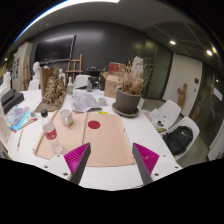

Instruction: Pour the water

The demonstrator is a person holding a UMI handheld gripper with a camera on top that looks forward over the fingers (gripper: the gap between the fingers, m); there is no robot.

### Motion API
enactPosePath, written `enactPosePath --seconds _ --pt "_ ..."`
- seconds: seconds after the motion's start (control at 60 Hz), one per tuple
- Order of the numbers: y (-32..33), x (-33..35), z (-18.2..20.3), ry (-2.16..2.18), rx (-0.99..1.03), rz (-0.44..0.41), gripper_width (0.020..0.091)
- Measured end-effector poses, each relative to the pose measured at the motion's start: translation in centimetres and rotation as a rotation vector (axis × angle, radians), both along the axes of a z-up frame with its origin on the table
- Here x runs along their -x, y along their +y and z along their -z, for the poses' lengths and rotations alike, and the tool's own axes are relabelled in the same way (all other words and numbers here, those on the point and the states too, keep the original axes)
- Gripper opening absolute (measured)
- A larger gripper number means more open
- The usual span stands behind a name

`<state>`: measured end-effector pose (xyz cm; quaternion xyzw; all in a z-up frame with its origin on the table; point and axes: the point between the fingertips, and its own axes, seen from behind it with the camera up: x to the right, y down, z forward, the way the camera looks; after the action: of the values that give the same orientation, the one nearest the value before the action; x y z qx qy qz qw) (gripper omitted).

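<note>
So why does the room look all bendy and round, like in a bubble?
In the gripper view, a wide-angle lens bends straight lines: the white table bulges and the walls curve. The ceiling lights glare as bright spots while the dark wall stays dim. The open gripper hangs above the table, holding nothing, and the small bottle looks slightly soft.

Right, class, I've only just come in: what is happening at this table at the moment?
A person holds a hand-held gripper above a white table, and it grips nothing: its fingers stand open and empty. Ahead of them lies a tan mat with a small red disc on it. A bottle with a red cap and a clear cup stand at the mat's left side, untouched. Beyond is a potted plant. Pouring has not begun.
</note>
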<state>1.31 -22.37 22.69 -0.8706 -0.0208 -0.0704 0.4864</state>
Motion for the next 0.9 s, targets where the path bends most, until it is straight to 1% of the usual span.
enactPosePath --seconds 0.067,0.15,0.167,0.333,0.467,0.533,0.65,0.683,0.717,0.767,0.8,0.833,0.85,0.883,0.9 --pt "0.0 1.6 0.9 0.024 0.0 -0.026 0.086" --pt "0.1 5.0 3.1 0.047 -0.003 -0.064 0.0859" --pt "0.1 5.4 3.0 0.053 0.0 -0.077 0.0857" --pt "0.8 14.6 8.7 0.098 -0.007 -0.187 0.0856" --pt "3.5 21.1 12.2 0.122 -0.053 -0.257 0.0858" --pt "5.6 23.7 13.2 0.146 -0.091 -0.268 0.0859" --pt "9.5 26.3 14.9 0.168 -0.138 -0.238 0.0855" --pt "10.5 26.7 15.3 0.167 -0.149 -0.229 0.0843" --pt "11.4 27.0 15.5 0.167 -0.16 -0.22 0.0814" --pt "12.6 27.0 15.6 0.162 -0.183 -0.198 0.0716" --pt "13.3 27.0 15.7 0.155 -0.192 -0.19 0.0622" --pt "13.7 27.0 15.9 0.148 -0.195 -0.183 0.0488" --pt "13.9 27.0 16.0 0.145 -0.196 -0.182 0.0453" --pt "14.2 27.0 15.8 0.143 -0.202 -0.181 0.0452" --pt "14.3 27.0 15.8 0.142 -0.203 -0.183 0.0432"
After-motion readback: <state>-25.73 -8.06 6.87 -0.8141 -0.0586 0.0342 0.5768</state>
